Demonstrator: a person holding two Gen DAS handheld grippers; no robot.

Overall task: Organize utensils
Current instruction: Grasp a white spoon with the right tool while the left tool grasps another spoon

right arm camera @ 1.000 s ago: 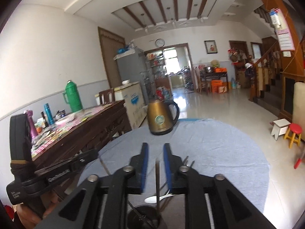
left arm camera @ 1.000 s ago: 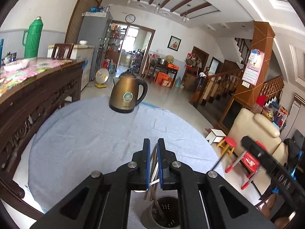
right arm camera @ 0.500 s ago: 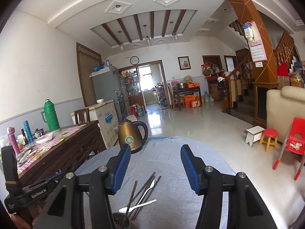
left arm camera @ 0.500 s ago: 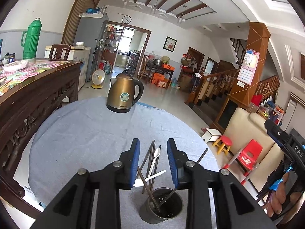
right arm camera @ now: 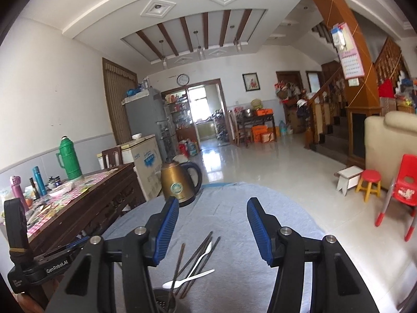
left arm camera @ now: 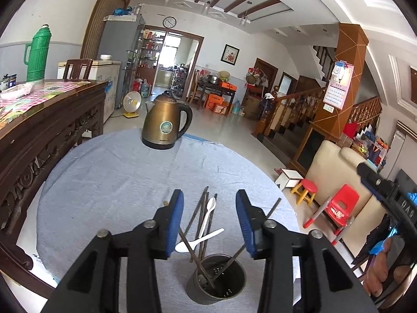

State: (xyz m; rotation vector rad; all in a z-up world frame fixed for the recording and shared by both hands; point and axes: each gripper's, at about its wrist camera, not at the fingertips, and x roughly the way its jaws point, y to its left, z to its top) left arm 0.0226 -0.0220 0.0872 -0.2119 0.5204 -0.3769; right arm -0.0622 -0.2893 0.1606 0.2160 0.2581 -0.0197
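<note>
Opening left gripper (left arm camera: 209, 221) above holder (left arm camera: 216, 281), nothing pinched, two chopsticks (left arm camera: 200, 266) leaning inside. Holding right gripper (right arm camera: 212, 229) half open, empty. Leaving spoons (left arm camera: 199, 240) and remaining chopsticks on surface (left arm camera: 104, 182) beside holder, awaiting sorting.

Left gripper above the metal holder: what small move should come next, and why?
Probably ease the left gripper forward and down onto a dark chopstick lying on the grey cloth. Its jaws are opening with nothing between them; two chopsticks already stand in the round perforated metal holder, while two white plastic spoons also wait.
</note>
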